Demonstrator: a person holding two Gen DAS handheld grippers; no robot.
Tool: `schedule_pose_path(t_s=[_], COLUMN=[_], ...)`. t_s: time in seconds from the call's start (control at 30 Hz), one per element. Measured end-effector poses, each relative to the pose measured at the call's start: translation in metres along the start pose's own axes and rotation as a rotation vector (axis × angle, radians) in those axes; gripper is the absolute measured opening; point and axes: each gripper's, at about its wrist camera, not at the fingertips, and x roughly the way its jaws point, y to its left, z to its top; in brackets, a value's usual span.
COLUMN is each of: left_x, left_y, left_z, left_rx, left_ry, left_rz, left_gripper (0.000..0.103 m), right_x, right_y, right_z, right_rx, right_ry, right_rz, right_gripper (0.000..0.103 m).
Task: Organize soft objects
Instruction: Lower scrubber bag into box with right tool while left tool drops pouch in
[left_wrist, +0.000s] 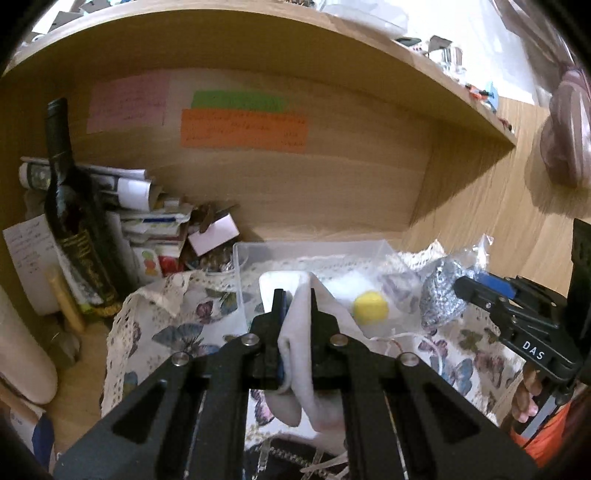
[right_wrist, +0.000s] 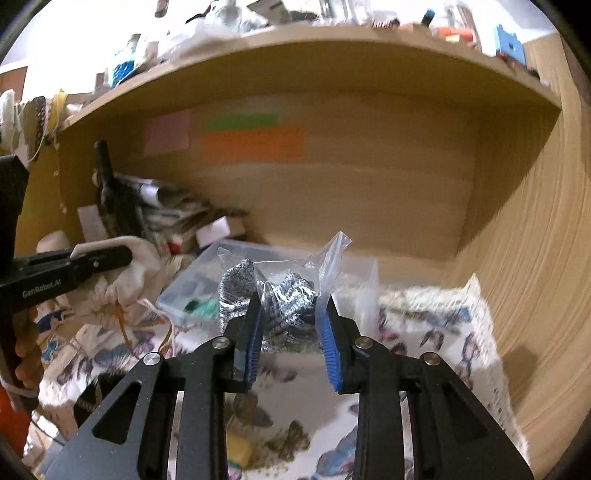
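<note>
My left gripper (left_wrist: 295, 299) is shut on a white cloth pouch (left_wrist: 306, 365) and holds it up in front of a clear plastic box (left_wrist: 243, 258). A yellow soft ball (left_wrist: 370, 307) lies in a clear wrap beside the box. My right gripper (right_wrist: 291, 306) is shut on a clear plastic bag holding silver-grey fabric (right_wrist: 284, 299), lifted over the butterfly cloth. In the left wrist view that bag (left_wrist: 441, 291) and the right gripper (left_wrist: 480, 295) are at the right. In the right wrist view the left gripper (right_wrist: 99, 258) with the pouch (right_wrist: 136, 266) is at the left.
A butterfly-print tablecloth (left_wrist: 177, 325) covers the desk inside a wooden alcove. A dark wine bottle (left_wrist: 70, 206), rolled papers and stacked boxes (left_wrist: 147, 221) fill the back left corner. Coloured notes (left_wrist: 243, 129) hang on the back wall. A wooden side wall (right_wrist: 517, 258) stands at the right.
</note>
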Motion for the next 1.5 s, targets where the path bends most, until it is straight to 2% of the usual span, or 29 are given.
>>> schedule_pose_path(t_s=[0.23, 0.5, 0.67, 0.87, 1.2, 1.3, 1.37, 1.43, 1.5], left_x=[0.013, 0.047, 0.083, 0.126, 0.150, 0.155, 0.157, 0.155, 0.147], left_y=[-0.003, 0.003, 0.007, 0.013, 0.007, 0.007, 0.008, 0.009, 0.009], left_z=[0.023, 0.039, 0.037, 0.025, 0.012, 0.010, 0.009, 0.008, 0.009], left_rx=[0.014, 0.015, 0.021, 0.008, 0.053, 0.046, 0.035, 0.027, 0.020], left_ry=[-0.041, -0.046, 0.012, 0.137, 0.211, 0.244, 0.258, 0.262, 0.253], left_rz=[0.049, 0.113, 0.135, 0.113, 0.092, 0.073, 0.068, 0.067, 0.065], left_gripper=[0.007, 0.007, 0.007, 0.007, 0.007, 0.012, 0.015, 0.027, 0.035], right_x=[0.011, 0.044, 0.075, 0.112, 0.146, 0.151, 0.151, 0.150, 0.145], right_y=[-0.007, -0.012, -0.013, -0.011, -0.008, -0.008, -0.007, -0.007, -0.007], right_z=[0.024, 0.033, 0.034, 0.029, 0.012, 0.008, 0.007, 0.008, 0.009], right_rx=[0.005, 0.007, 0.014, -0.002, -0.001, -0.003, -0.004, -0.001, 0.002], right_ry=[-0.040, -0.009, 0.045, 0.142, 0.233, 0.259, 0.263, 0.266, 0.256], right_rz=[-0.030, -0.037, -0.035, -0.026, -0.021, -0.017, -0.023, -0.010, 0.000], right_gripper=[0.026, 0.026, 0.026, 0.026, 0.027, 0.029, 0.034, 0.042, 0.050])
